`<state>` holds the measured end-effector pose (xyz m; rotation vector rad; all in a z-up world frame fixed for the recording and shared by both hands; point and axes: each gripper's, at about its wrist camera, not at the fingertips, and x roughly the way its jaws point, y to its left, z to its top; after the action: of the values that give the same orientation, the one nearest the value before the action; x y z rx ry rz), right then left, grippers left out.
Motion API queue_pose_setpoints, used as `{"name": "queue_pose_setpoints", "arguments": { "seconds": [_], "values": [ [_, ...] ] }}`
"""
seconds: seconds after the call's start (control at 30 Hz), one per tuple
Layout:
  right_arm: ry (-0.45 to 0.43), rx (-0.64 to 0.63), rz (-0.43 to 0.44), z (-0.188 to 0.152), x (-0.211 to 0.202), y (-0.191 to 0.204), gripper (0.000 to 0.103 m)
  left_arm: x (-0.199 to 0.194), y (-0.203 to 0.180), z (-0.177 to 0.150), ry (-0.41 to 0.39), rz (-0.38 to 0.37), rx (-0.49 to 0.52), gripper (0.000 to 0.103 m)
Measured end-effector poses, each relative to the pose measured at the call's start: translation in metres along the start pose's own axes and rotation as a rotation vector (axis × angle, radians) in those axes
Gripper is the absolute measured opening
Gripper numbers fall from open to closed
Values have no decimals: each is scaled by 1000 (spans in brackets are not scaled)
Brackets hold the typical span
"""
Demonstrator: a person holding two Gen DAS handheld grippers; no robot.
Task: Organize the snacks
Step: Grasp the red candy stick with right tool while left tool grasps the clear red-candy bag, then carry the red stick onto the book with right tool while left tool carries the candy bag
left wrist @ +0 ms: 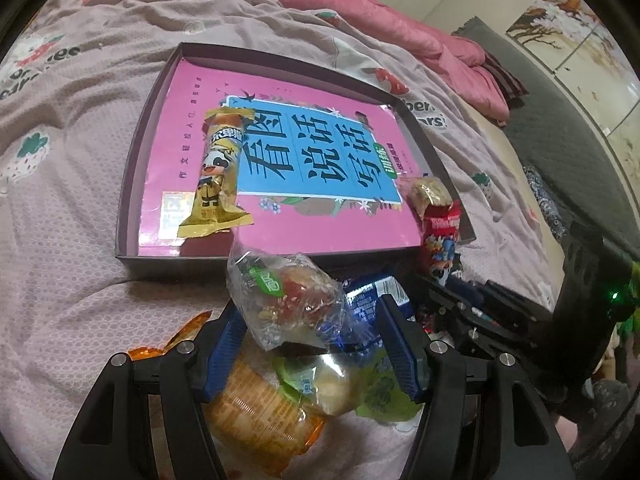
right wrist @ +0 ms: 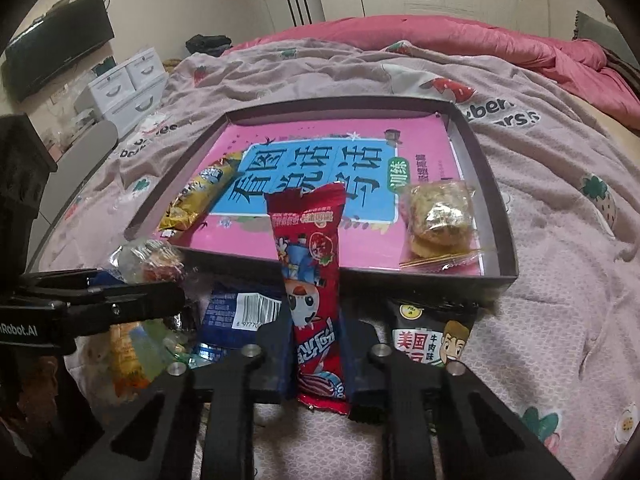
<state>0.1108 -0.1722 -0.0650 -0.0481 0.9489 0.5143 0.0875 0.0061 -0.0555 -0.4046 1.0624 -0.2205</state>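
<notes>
A dark shallow tray [left wrist: 132,152] [right wrist: 496,184] lies on the bed with a pink book inside. On the book rest a yellow snack bar [left wrist: 218,172] [right wrist: 200,196] at the left and a clear cookie packet [right wrist: 436,216] [left wrist: 430,192] at the right. My right gripper [right wrist: 320,320] is shut on a long red snack packet [right wrist: 316,300] [left wrist: 438,232], which stands up in front of the tray's near rim. My left gripper [left wrist: 312,320] [right wrist: 132,296] is open and straddles a clear-wrapped red snack [left wrist: 280,296] [right wrist: 152,264] atop the pile; a gap shows at its right pad [left wrist: 400,344].
Loose snacks lie before the tray: a blue packet [right wrist: 240,312] [left wrist: 372,292], a black packet [right wrist: 436,336], an orange packet [left wrist: 260,404] and a green-and-white one [left wrist: 320,384]. A pink quilt [right wrist: 480,40] is bunched at the far side. White drawers [right wrist: 128,84] stand beside the bed.
</notes>
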Motion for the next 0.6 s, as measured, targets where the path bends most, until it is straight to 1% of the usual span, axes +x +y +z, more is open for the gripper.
{"name": "queue_pose_setpoints", "arguments": {
  "seconds": [0.07,0.1,0.13,0.17,0.2,0.43,0.5,0.6],
  "values": [
    [-7,-12,2,1,-1,2,19,3,1,1,5,-6,-13,67],
    [-10,-18,2,1,-2,3,19,5,1,1,8,-6,-18,63],
    [-12,-19,3,1,-2,3,18,6,2,2,10,-3,-22,58],
    [-14,-20,4,1,-3,3,18,8,2,2,14,-1,-22,46],
    [-14,-20,4,1,-3,3,18,9,2,2,21,4,-21,43],
    [-49,-10,12,5,-13,0,18,6,2,1,11,-7,0,38],
    [-61,-2,19,6,-16,-1,18,-1,-2,1,-8,-12,18,35],
    [-80,10,31,8,-21,-3,18,-9,-7,2,-32,-14,41,34]
  ]
}}
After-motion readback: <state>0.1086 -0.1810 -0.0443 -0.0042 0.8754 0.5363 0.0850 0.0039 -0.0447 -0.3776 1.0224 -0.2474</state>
